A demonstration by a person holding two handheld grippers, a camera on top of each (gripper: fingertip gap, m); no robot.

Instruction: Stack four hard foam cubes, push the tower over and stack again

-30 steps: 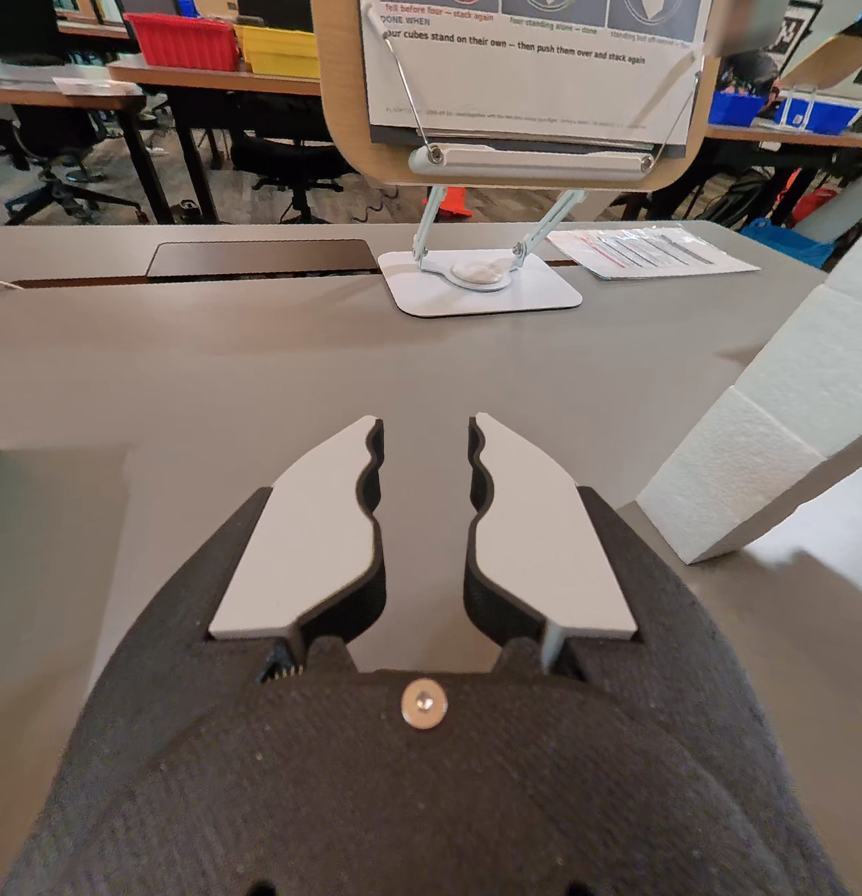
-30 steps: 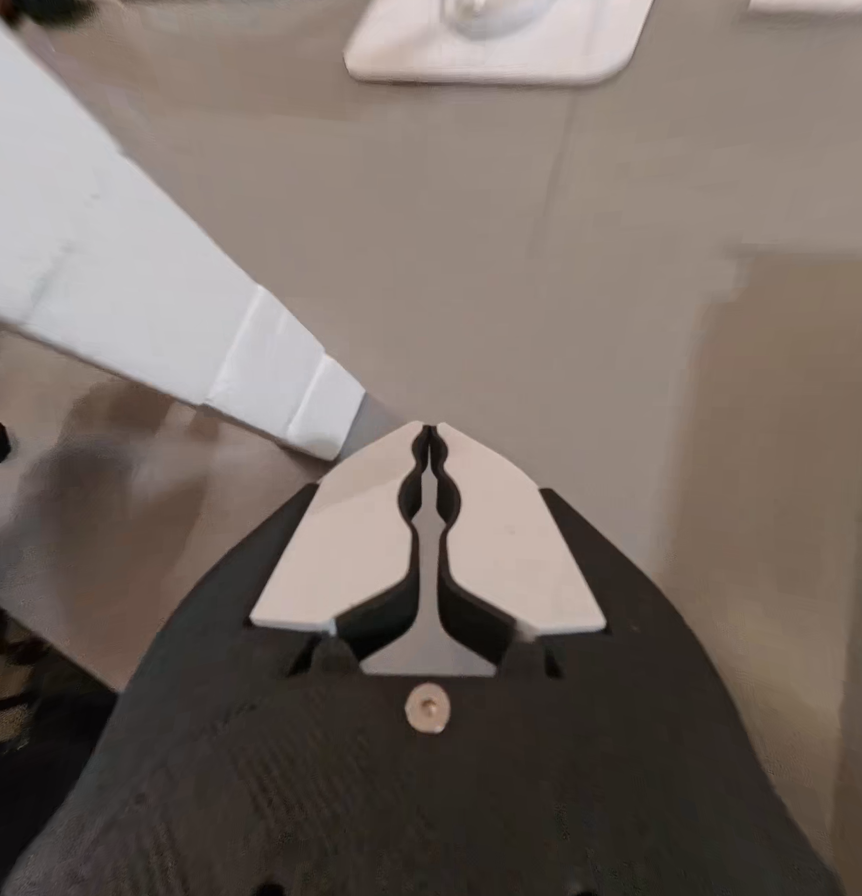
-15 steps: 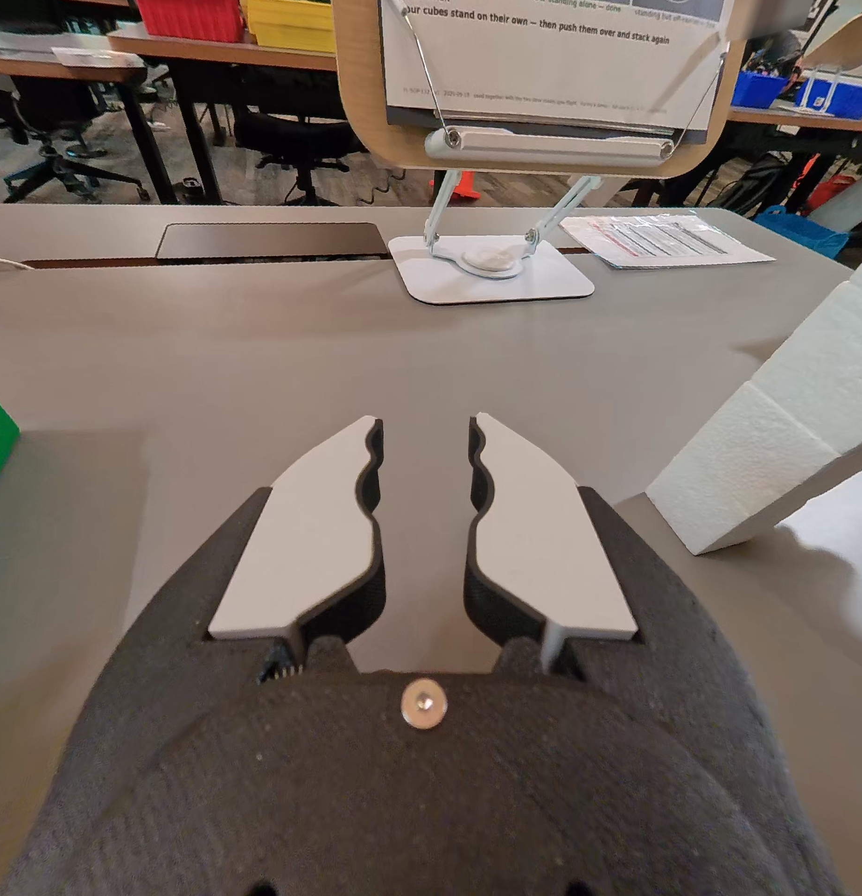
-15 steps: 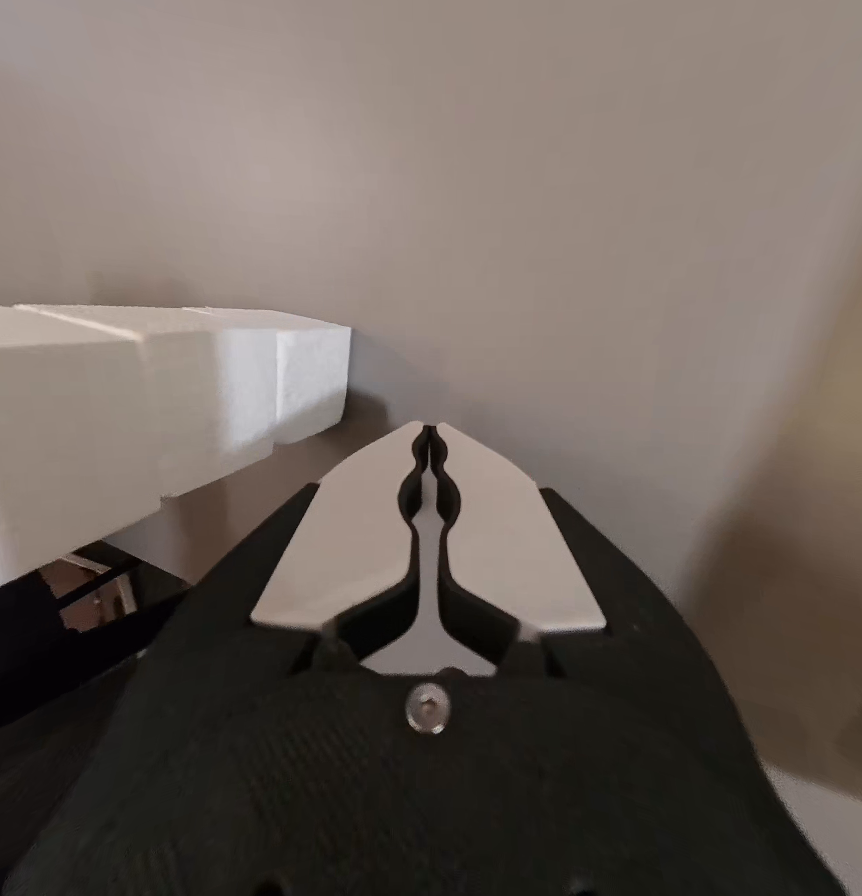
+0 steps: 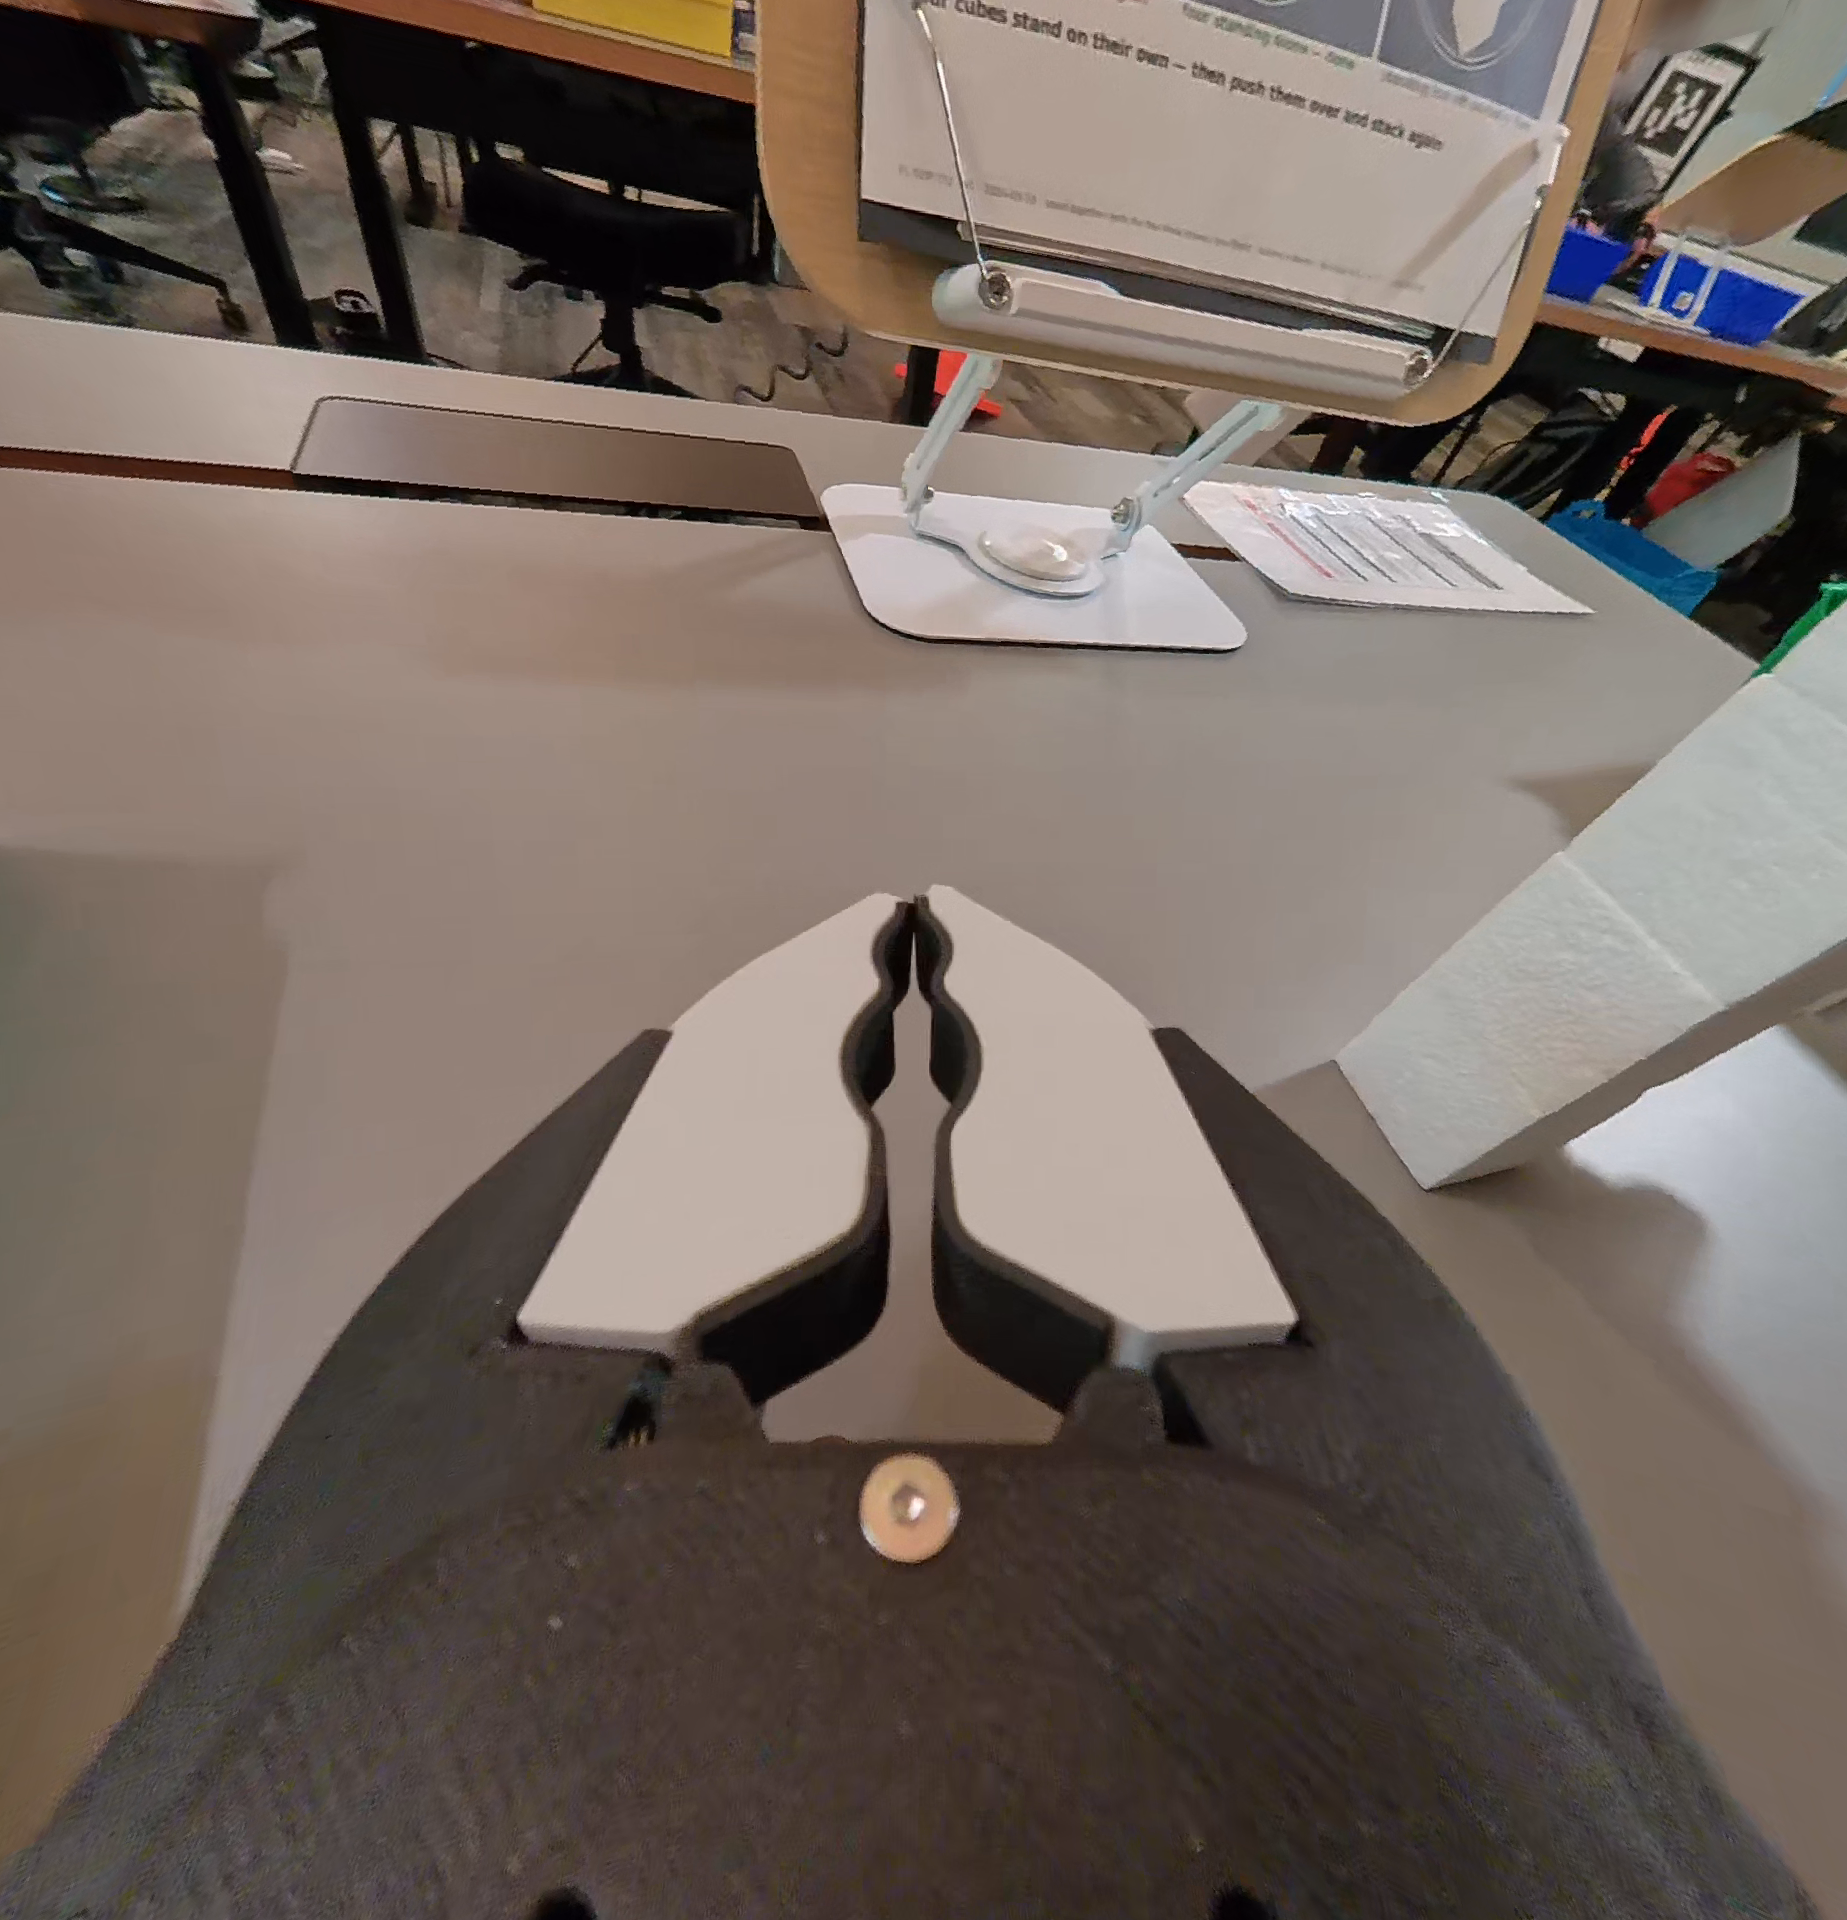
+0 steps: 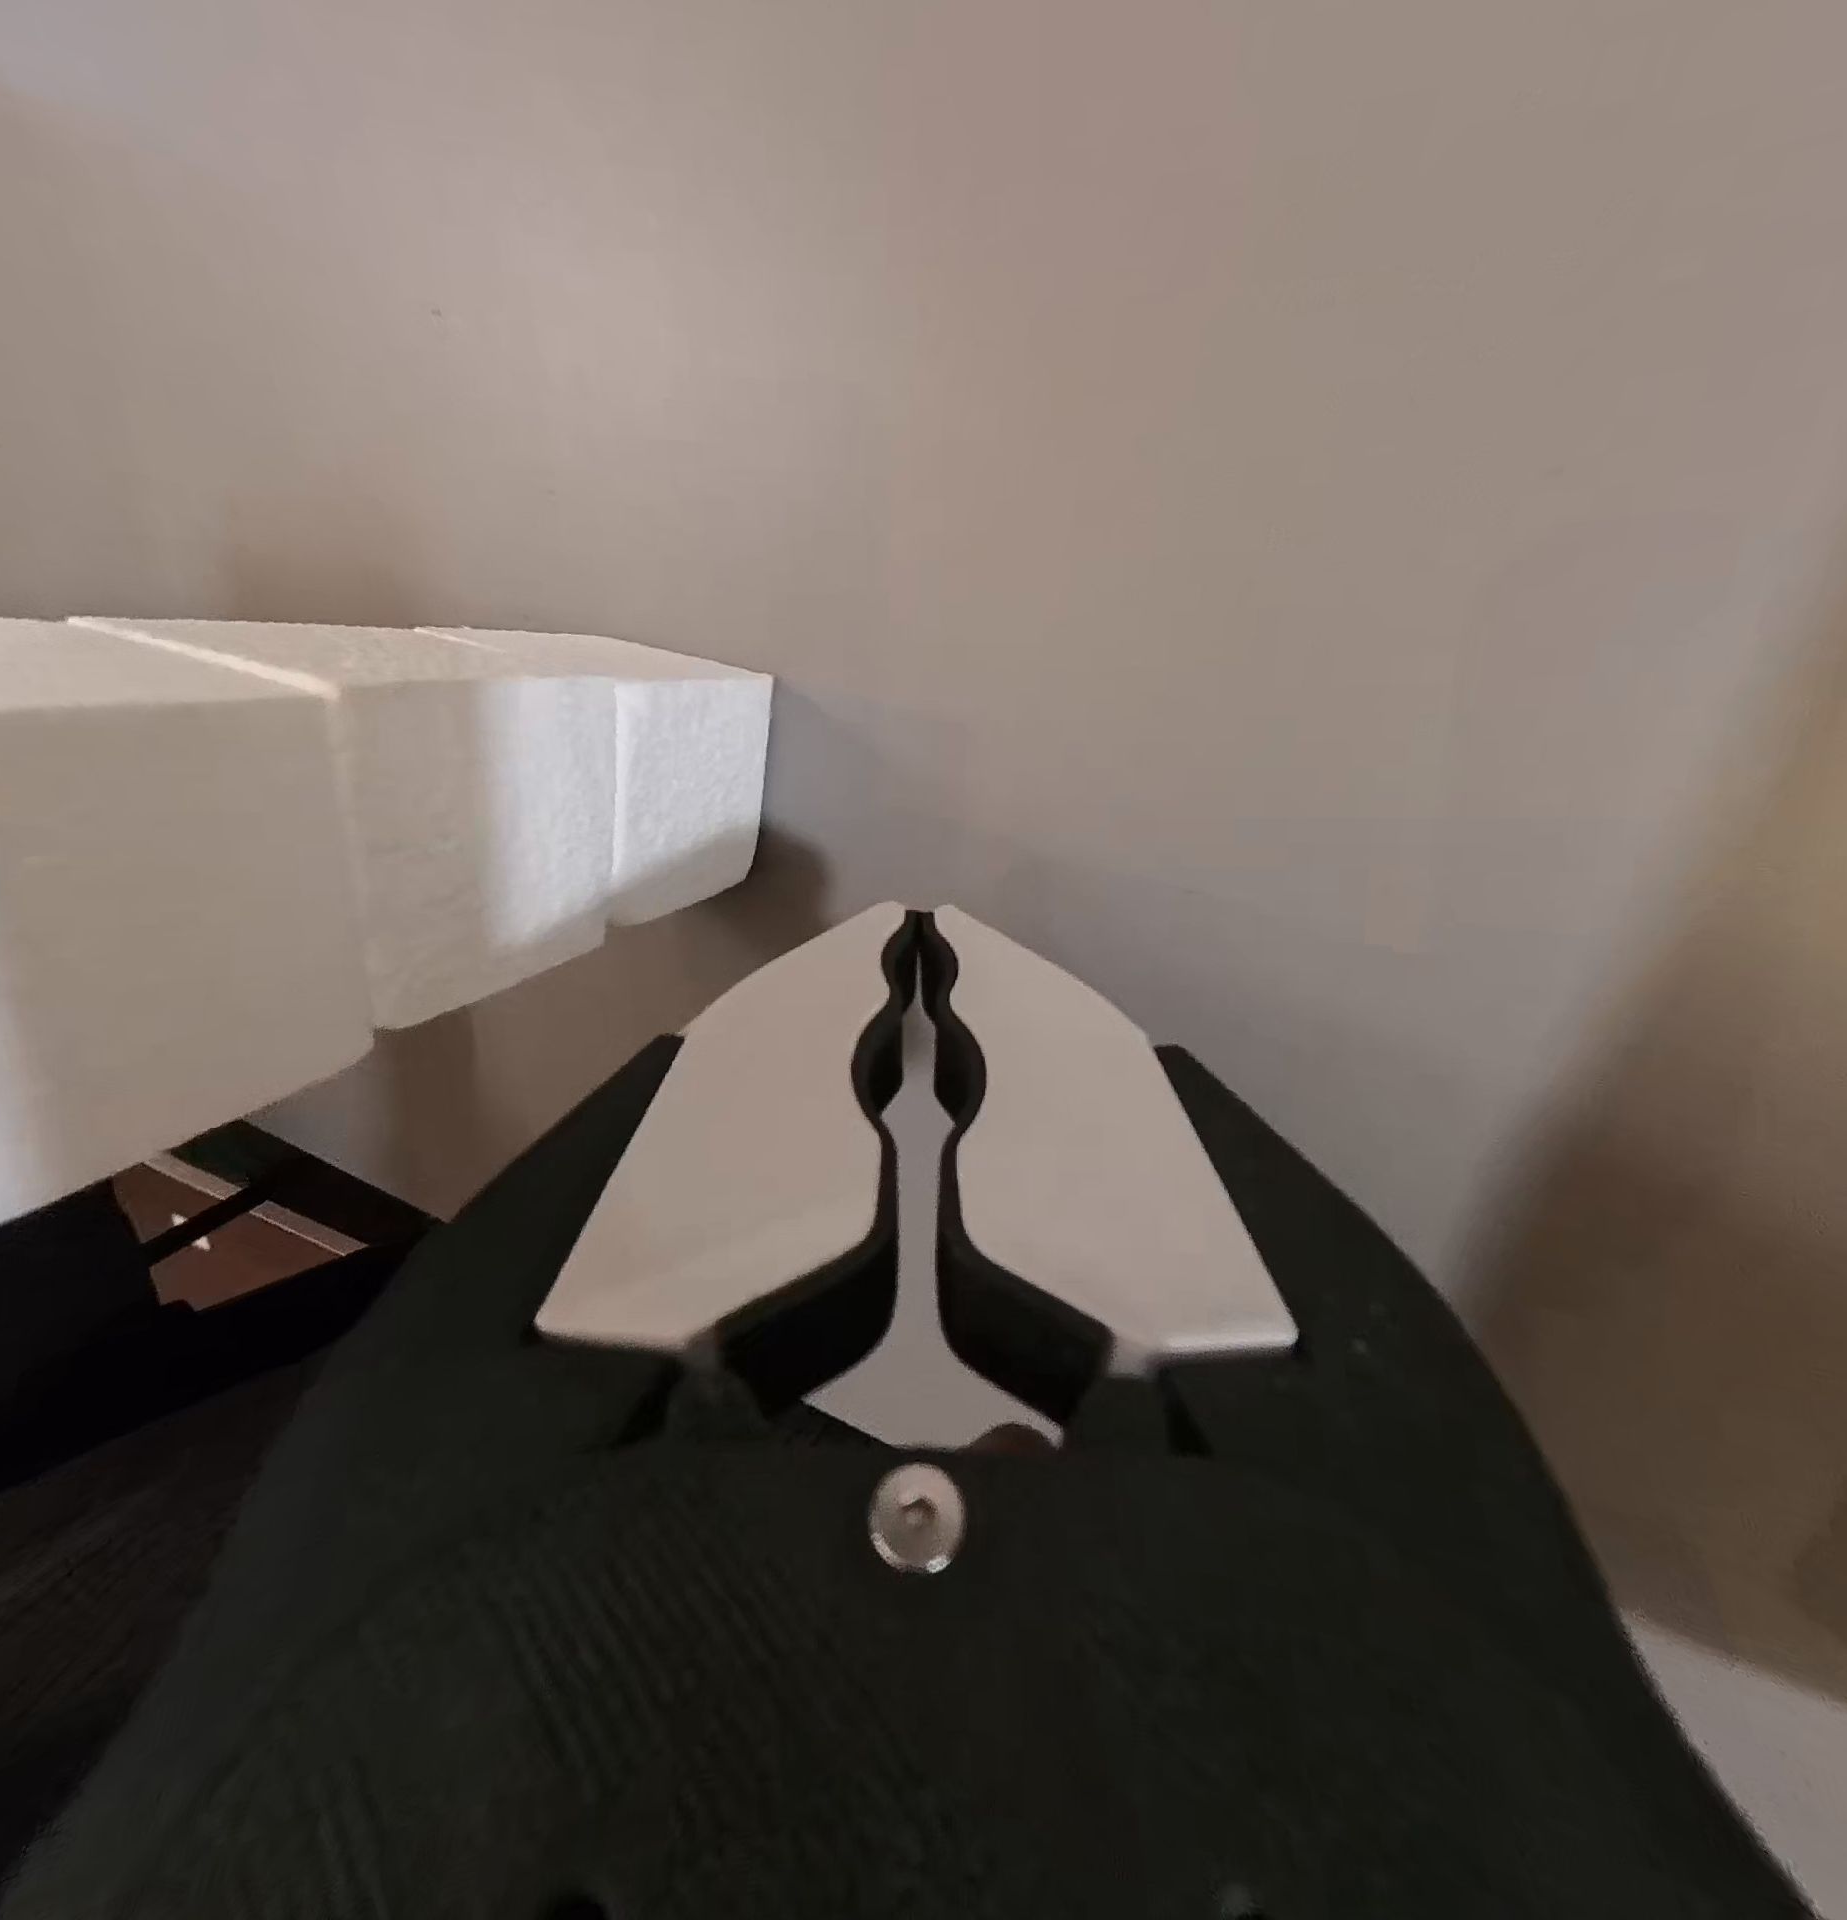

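Note:
A tower of white foam cubes (image 5: 1625, 956) stands on the grey table (image 5: 690, 748) at the right edge of the left wrist view; only its lower cubes show. My left gripper (image 5: 915, 902) is shut and empty, low over the table, left of the tower. In the right wrist view the same stack of foam cubes (image 6: 431, 810) runs in from the left, seen from above along its length, with its far end on the table. My right gripper (image 6: 921, 914) is shut and empty, just right of the stack, apart from it.
A document stand with a printed sheet (image 5: 1158, 208) sits on a white base plate (image 5: 1033, 582) at the far side of the table. A laminated sheet (image 5: 1386, 551) lies to its right. Desks, chairs and coloured bins stand beyond the table. The gap from one gripper's tips to the other's is roughly 30 cm.
My left gripper has closed from open to shut. My right gripper stayed shut and has swung from looking across the table to looking down beside the stack.

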